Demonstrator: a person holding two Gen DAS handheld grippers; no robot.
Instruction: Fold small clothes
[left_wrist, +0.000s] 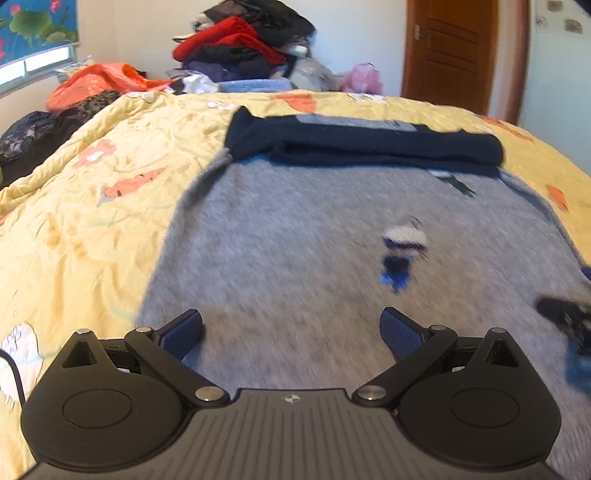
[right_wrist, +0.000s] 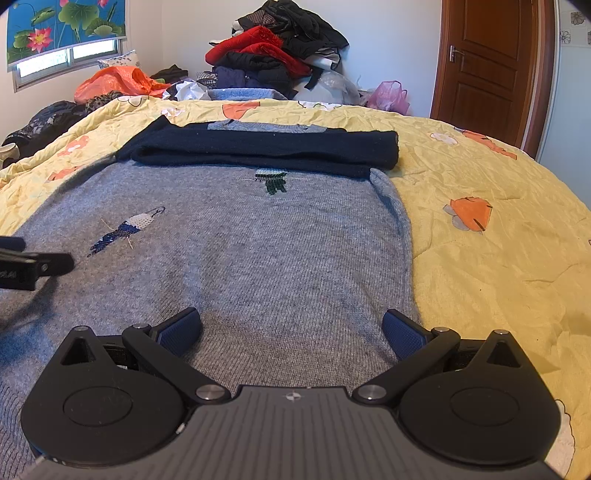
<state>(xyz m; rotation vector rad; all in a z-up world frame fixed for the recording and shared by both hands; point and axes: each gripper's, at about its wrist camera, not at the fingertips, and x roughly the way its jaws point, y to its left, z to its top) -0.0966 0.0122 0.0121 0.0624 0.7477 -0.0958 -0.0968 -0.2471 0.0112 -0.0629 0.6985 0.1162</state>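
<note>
A small grey knit sweater (right_wrist: 258, 251) with dark navy sleeves (right_wrist: 266, 149) folded across its top lies flat on the yellow floral quilt (right_wrist: 498, 240). It carries small embroidered patches (right_wrist: 125, 230). It also fills the left wrist view (left_wrist: 295, 240), where the picture is blurred. My left gripper (left_wrist: 291, 334) is open and empty over the sweater's lower left part. My right gripper (right_wrist: 291, 332) is open and empty over the sweater's lower right part, near its right edge. The left gripper shows at the left edge of the right wrist view (right_wrist: 33, 267).
A pile of red and black clothes (right_wrist: 273, 51) stands behind the bed. An orange bag (right_wrist: 118, 83) and dark clothes (right_wrist: 48, 118) lie at the far left. A pink bag (right_wrist: 388, 96) sits by the brown door (right_wrist: 491, 66).
</note>
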